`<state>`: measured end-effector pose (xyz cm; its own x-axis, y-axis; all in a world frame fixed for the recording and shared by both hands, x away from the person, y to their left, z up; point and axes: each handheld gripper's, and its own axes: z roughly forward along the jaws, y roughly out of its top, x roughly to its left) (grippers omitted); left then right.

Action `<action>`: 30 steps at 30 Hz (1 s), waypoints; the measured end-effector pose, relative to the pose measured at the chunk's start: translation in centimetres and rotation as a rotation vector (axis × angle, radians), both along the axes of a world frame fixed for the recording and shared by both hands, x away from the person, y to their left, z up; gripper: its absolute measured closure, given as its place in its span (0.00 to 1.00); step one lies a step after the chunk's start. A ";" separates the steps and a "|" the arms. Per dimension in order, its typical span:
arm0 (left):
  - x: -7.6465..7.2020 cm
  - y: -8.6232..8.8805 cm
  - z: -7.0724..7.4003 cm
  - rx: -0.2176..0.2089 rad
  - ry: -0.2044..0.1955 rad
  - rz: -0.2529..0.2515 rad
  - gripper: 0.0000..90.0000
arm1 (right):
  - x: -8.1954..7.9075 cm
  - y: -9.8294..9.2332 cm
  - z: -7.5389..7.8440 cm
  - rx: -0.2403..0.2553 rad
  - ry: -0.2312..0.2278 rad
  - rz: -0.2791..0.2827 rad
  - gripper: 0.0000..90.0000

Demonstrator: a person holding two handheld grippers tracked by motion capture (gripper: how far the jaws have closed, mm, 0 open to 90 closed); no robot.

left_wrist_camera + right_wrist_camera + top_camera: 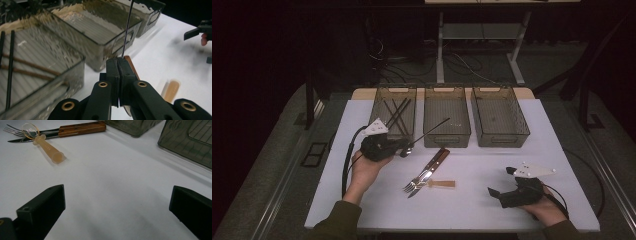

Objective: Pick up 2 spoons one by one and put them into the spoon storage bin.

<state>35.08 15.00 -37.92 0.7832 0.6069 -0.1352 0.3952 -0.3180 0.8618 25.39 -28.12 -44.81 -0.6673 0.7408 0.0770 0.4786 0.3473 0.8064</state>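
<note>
Black left claw (404, 147), brass rivets, white three-cornered plate, black cable; olive sleeves

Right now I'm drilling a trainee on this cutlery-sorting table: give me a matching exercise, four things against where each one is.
Things:
1. thin black stick
2. wooden-handled knife
3. right gripper
4. crossed chopsticks

Places or states:
A. lying inside the left bin
B. flat on the white table, beside the fork
C. clamped in the left gripper, slanting up over the middle bin
D. jaws wide apart, low over the table

Pairs: 1-C, 2-B, 3-D, 4-A
</note>
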 end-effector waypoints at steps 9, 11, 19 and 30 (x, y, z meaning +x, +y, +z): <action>2.4 -2.2 0.6 -0.015 -0.020 -0.002 0.99 | 0.0 -0.1 0.1 0.003 -0.004 -0.002 0.00; 3.0 -2.7 1.0 -0.019 -0.025 -0.001 0.99 | 0.0 -0.1 0.1 0.003 -0.004 -0.001 0.00; 5.2 -5.0 1.9 0.015 -0.045 0.021 0.99 | -0.1 0.0 0.1 0.004 -0.004 0.000 0.00; 7.3 -7.0 0.8 0.038 -0.027 0.090 0.99 | -0.1 0.0 0.2 0.003 -0.009 0.004 0.00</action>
